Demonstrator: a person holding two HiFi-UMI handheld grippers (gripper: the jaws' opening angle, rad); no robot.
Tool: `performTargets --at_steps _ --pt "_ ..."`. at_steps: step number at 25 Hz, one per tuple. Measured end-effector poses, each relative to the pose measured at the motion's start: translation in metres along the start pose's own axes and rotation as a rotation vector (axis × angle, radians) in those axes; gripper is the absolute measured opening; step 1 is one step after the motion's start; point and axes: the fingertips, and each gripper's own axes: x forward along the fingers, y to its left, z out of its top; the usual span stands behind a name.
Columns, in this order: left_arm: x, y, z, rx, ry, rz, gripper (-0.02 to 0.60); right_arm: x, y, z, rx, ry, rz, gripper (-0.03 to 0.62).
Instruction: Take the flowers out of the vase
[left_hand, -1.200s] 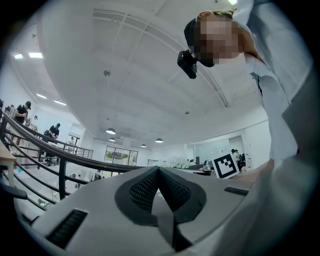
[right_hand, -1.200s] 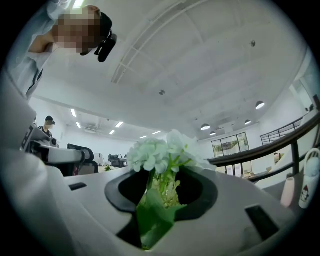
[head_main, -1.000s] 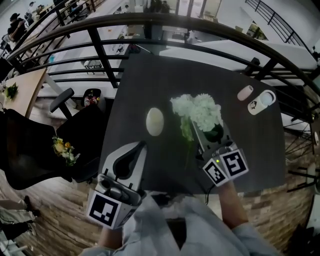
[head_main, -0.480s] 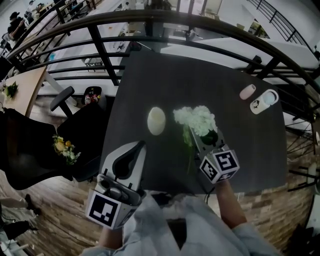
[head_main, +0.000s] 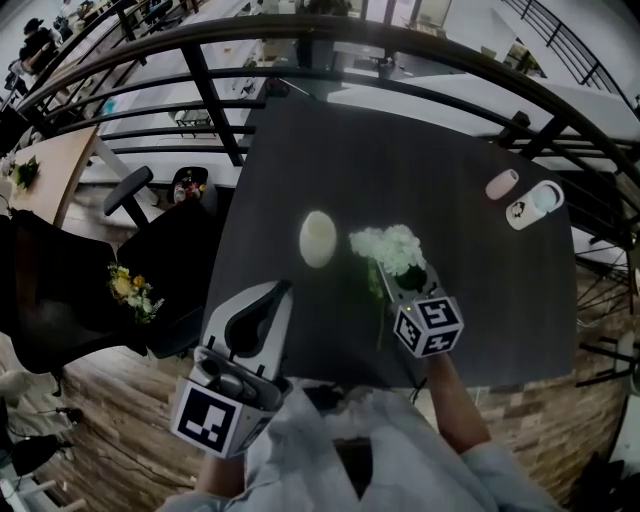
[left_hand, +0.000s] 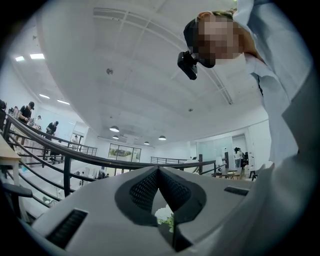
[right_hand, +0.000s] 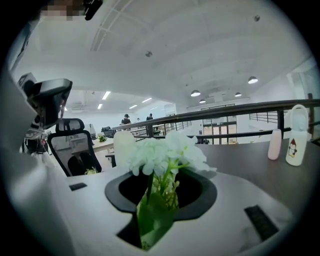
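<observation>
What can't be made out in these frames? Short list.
1. Vase mouth, anything left inside: head view, only a small blank white oval.
2. Right gripper hold on the stems: right gripper view, leaves cover the contact.
3. Whether the flowers touch the table: head view looks down from above; blooms hide it.
4. White bottle print: head view, too small.

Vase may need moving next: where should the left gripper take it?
Probably across the vase body, jaws level, coming from its near left side: it stands upright and rounded, and the flowers in the right gripper crowd its right.
</observation>
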Motion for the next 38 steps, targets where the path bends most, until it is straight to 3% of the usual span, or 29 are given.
performTargets --at_steps 18,29,38 --pt "-0.003 0.001 -0.001 0.001 0.026 0.012 -0.002 0.026 -0.006 -0.066 -0.033 0.212 -0.019 0.157" --pt "-0.01 0.005 -0.005 -0.005 0.032 0.023 -0.002 0.029 0.002 -0.079 -0.043 0.265 0.002 0.27" --pt "-0.005 0.002 -0.005 0.0 0.031 0.019 -0.002 0.022 0.007 -0.064 -0.099 0.263 0.02 0.334"
